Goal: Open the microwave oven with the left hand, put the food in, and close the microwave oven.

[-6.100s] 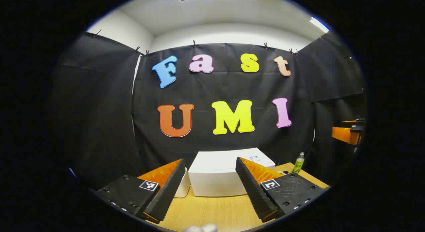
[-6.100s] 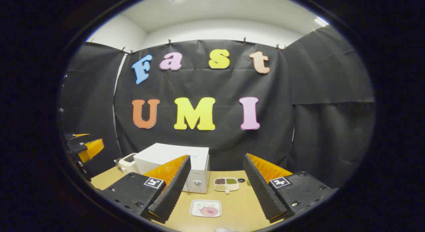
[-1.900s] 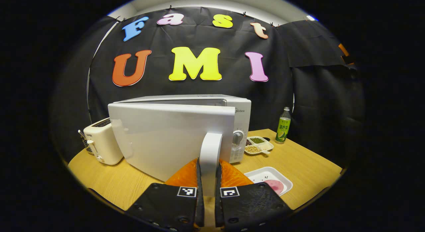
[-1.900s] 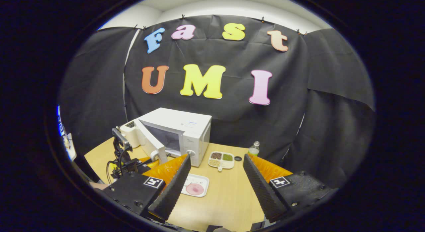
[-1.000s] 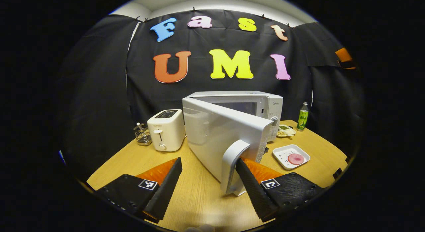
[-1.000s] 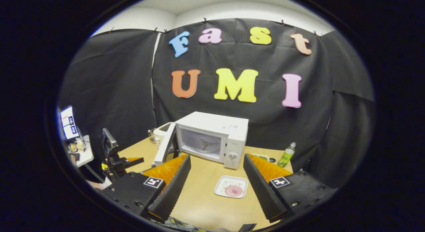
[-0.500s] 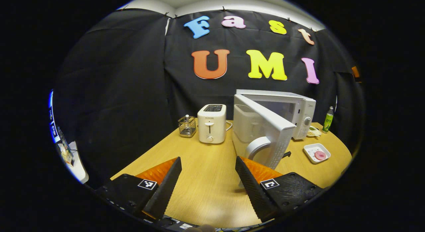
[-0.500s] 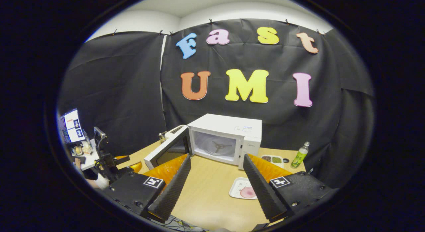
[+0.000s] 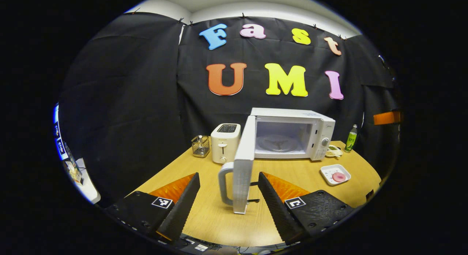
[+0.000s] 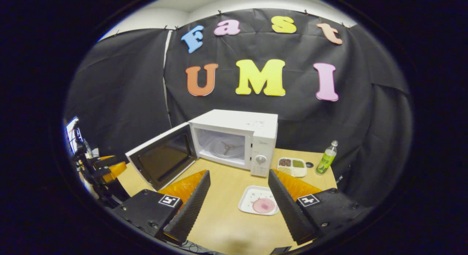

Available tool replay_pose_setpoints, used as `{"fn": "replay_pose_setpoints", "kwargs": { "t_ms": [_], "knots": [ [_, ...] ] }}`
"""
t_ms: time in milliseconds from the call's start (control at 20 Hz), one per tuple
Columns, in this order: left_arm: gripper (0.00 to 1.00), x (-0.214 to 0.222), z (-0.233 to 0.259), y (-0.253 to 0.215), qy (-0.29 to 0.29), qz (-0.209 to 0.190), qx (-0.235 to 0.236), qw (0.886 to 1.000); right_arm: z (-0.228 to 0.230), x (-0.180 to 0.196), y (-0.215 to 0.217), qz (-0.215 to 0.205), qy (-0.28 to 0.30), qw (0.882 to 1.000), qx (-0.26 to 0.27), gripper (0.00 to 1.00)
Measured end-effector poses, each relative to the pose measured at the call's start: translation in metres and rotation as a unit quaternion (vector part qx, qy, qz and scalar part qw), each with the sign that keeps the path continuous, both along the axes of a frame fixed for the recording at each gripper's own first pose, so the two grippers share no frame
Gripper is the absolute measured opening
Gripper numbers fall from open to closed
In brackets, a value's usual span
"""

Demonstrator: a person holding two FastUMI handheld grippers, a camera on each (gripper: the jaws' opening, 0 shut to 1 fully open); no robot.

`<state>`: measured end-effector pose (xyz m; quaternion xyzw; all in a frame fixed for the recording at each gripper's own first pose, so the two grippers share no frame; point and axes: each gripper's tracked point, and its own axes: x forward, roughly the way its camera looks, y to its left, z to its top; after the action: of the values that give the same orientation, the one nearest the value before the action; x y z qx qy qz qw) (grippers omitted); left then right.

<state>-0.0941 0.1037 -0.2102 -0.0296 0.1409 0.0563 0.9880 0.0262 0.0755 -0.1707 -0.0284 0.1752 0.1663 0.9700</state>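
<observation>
Left claw spread wide, empty, low over tabletop, microwave door edge-on between fingers. Right claw spread, hovering; food tray just ahead, before open microwave.

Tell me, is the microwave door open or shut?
Open. The microwave door is swung wide, so the bare turntable inside shows.

Left gripper view from the table's near left edge, facing the microwave past its edge-on door, right gripper view higher and farther right, looking down on the plate, both share microwave, plate, bottle.
</observation>
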Motion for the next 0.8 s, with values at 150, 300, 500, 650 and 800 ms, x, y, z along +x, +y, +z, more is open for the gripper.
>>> {"fn": "replay_pose_setpoints", "kwargs": {
  "t_ms": [150,300,500,650,800],
  "knots": [
    [0.95,0.006,0.029,-0.038,-0.011,-0.025,-0.005,1.000,-0.048,0.027,-0.031,-0.021,0.039,0.999,0.003,0.99],
    [0.95,0.015,0.064,-0.070,-0.036,-0.042,0.005,0.998,-0.103,0.053,-0.062,-0.039,0.100,0.994,0.016,0.91],
    [0.95,0.029,0.096,-0.115,-0.052,-0.055,0.018,0.997,-0.175,0.084,-0.088,-0.050,0.189,0.980,0.048,0.80],
    [0.95,0.039,0.105,-0.144,-0.050,-0.054,0.023,0.997,-0.216,0.102,-0.096,-0.044,0.251,0.965,0.069,0.60],
    [0.95,0.047,0.109,-0.169,-0.045,-0.050,0.024,0.997,-0.248,0.118,-0.099,-0.028,0.297,0.952,0.067,0.46]
  ]
}}
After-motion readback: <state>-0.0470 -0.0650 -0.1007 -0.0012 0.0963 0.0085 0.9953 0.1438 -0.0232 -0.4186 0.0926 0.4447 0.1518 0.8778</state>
